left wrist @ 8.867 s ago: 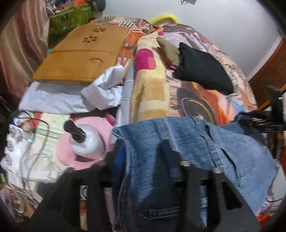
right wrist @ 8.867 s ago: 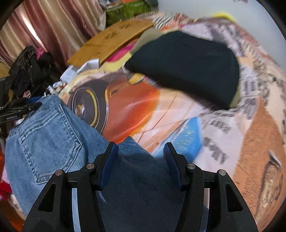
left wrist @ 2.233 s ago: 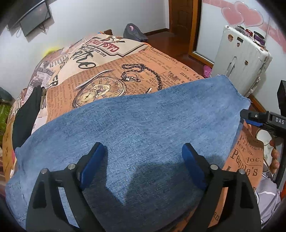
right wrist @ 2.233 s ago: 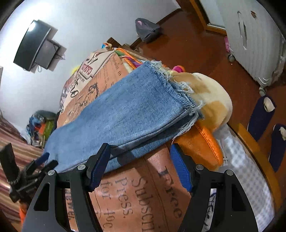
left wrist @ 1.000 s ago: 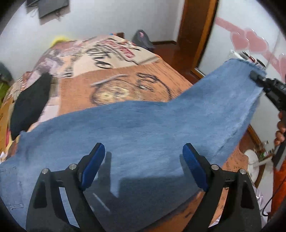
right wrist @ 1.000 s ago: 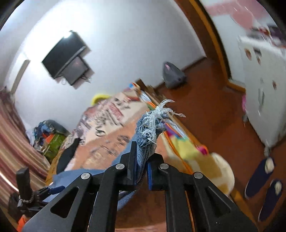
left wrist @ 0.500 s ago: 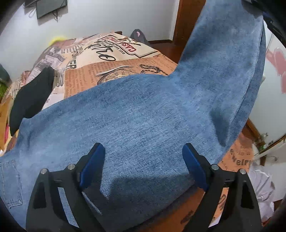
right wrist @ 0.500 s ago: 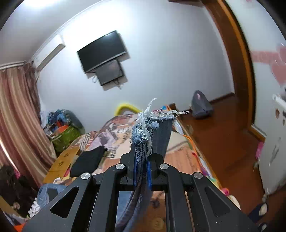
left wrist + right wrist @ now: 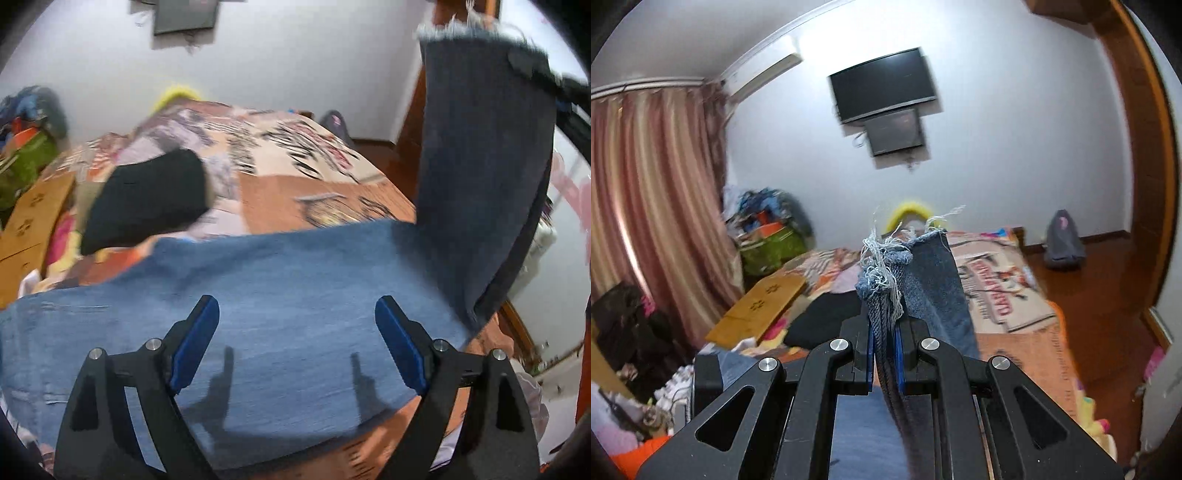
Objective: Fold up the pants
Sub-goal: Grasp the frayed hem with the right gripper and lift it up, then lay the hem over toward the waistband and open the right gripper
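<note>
Left gripper [image 9: 295, 347], black frame with blue pads: jaws spread wide and closing slightly, hanging over the blue denim pants [image 9: 280, 306]. The pads do not press the fabric, and the finger shadows fall on the denim between them. The pants lie flat across the near part of the bed with the newspaper-print orange and beige bedspread [image 9: 306, 155], waist end toward the left edge of the left wrist view.

Right gripper [image 9: 885, 354], same black frame and blue pads: jaws pressed together, pinching the frayed hem end of the pants. White loose threads stick up above the pads. In the left wrist view that leg end stands lifted at upper right, hanging down in a dark vertical panel to meet the flat part on the bed, so the pants are partly raised at the hem side and flat at the waist side.

Beyond the denim, a folded black garment [image 9: 147, 199] lies on the bedspread, apart from the pants. Left of it is a light brown wooden board with paw-print cutouts [image 9: 764, 310], propped at the bed edge. Further left is a clutter pile with a green bag [image 9: 772, 247]. Striped pink-brown curtains [image 9: 653, 206] hang at far left.

A yellow curved object [image 9: 908, 212] sits at the far end of the bed. On the white back wall hang a black flat-screen TV [image 9: 884, 83] and a smaller dark screen [image 9: 895, 129] just under it. A grey backpack [image 9: 1063, 240] sits on the wooden floor by the wall, near the brown door frame [image 9: 1141, 147].
</note>
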